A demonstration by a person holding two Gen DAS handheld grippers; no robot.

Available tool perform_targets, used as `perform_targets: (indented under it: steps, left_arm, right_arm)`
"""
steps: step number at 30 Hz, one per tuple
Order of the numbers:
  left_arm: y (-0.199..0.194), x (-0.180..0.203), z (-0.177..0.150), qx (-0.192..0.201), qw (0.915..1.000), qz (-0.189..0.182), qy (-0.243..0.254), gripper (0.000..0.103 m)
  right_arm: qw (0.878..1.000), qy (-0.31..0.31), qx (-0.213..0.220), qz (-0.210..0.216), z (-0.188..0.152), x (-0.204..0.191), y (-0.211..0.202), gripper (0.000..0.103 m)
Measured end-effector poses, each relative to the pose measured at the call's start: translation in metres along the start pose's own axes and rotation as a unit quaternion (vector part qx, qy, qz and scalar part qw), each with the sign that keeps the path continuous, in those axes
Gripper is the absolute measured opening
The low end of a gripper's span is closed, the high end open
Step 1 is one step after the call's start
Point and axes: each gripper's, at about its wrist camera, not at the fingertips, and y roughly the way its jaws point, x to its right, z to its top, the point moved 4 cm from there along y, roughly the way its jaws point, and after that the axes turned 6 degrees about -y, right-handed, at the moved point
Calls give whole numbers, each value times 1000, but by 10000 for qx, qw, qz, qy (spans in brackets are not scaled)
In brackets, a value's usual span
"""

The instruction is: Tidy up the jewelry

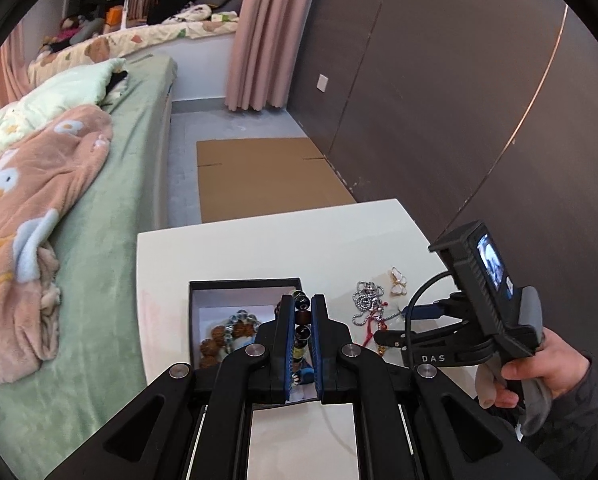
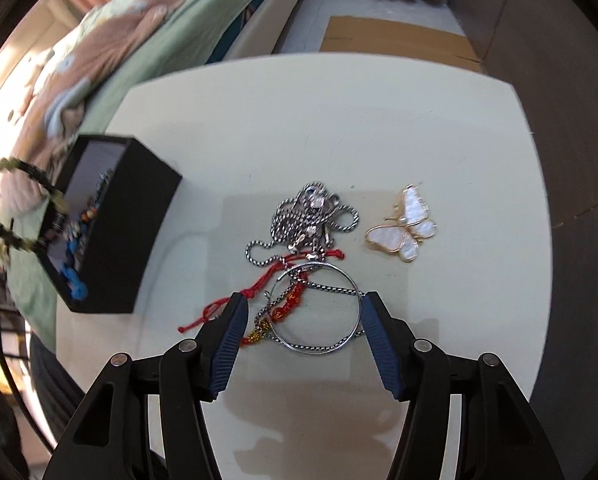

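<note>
In the left wrist view my left gripper (image 1: 303,300) is shut on a dark beaded bracelet (image 1: 302,320), held over an open black box (image 1: 243,283) with several bead bracelets inside. The same bracelet (image 2: 15,240) dangles at the left edge of the right wrist view, beside the box (image 2: 139,240). My right gripper (image 2: 305,300) is open, pointing down over a jewelry pile on the white table (image 2: 339,120). A silver bangle (image 2: 357,312) and a red cord bracelet (image 2: 259,288) lie between its fingers, untouched. Beyond them lie a silver chain (image 2: 311,216) and a pearl-white butterfly brooch (image 2: 403,228).
A bed (image 1: 99,240) with a green sheet and a pink blanket runs along the table's left side. Flat cardboard (image 1: 267,176) lies on the floor past the table. A dark wall panel (image 1: 459,120) stands to the right. A person's hand (image 1: 539,368) holds the right gripper (image 1: 395,324).
</note>
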Motion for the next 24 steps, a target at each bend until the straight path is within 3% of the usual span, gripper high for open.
perform_targets:
  steps: [7,9,11,12,21,22,23,24]
  left_arm:
    - [-3,-6,3,38,9999,-16,-110,8]
    - [-3,-7,3,35,9999,-21,-105,8]
    - [-3,-7,3,23,9999,-39,-112,8]
    - [-3,-7,3,23,9999,-49,-111,8]
    - [1,-3,1,10,9999,-117,-89,8]
    - [1,-3,0,10,9999,-121,-92,8]
    - [2,-3,0,4,9999,-123,-94,8]
    - [1,-3,0,2,9999,-123,-93,8]
  right_arm:
    - [9974,-544,-200,-431,-3,-12,2,58]
    - [9978,-447,-194,-461,-4,-6,-2,46]
    - [9995,-178,-215,-122,-3,1,-5,11]
    - [9997,-43,-234,11,-3,4,-5,8]
    - [9989,450,50,102,-1,23,-28,8]
    - [9986,521,43,120,1,26,-29,18]
    - [9981,591,69,178,4,27,-32,41]
    - [9978,612,128,207,5,27,-31,55]
